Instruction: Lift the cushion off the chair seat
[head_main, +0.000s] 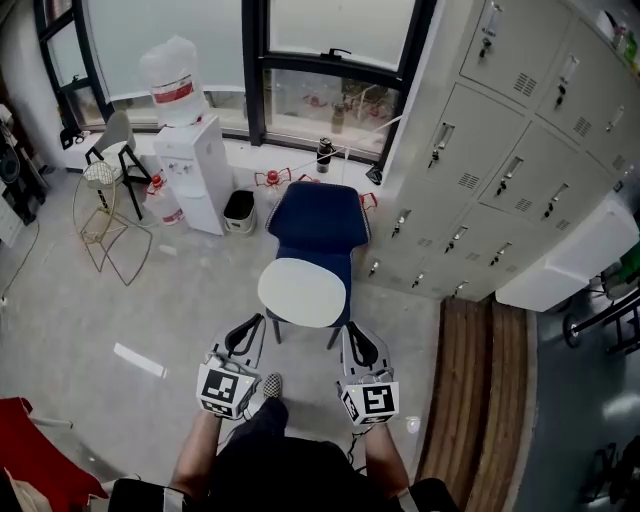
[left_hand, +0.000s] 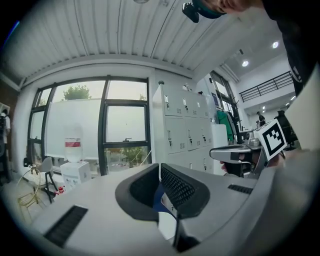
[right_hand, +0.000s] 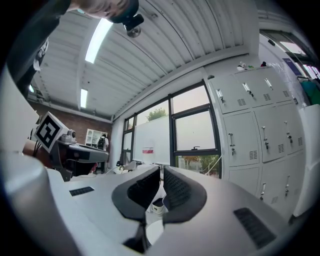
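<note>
Nothing done yet: white round cushion (head_main: 302, 292) lies flat on seat of blue chair (head_main: 318, 225), L gripper (head_main: 244, 336) & R gripper (head_main: 361, 346) both closed, empty, near its front edge; grab + lift left.

Pale cushion lying on the blue chair beside the lockers

The cushion (head_main: 303, 291), a smooth off-white oval pad, is lying flat on the seat of the chair (head_main: 320, 222) and is hiding nearly all of that seat. The chair, dark blue with thin dark legs, is standing upright just left of the lockers (head_main: 500, 170). Its backrest is rising behind the cushion's far edge, and its seat is facing away from them.
</note>
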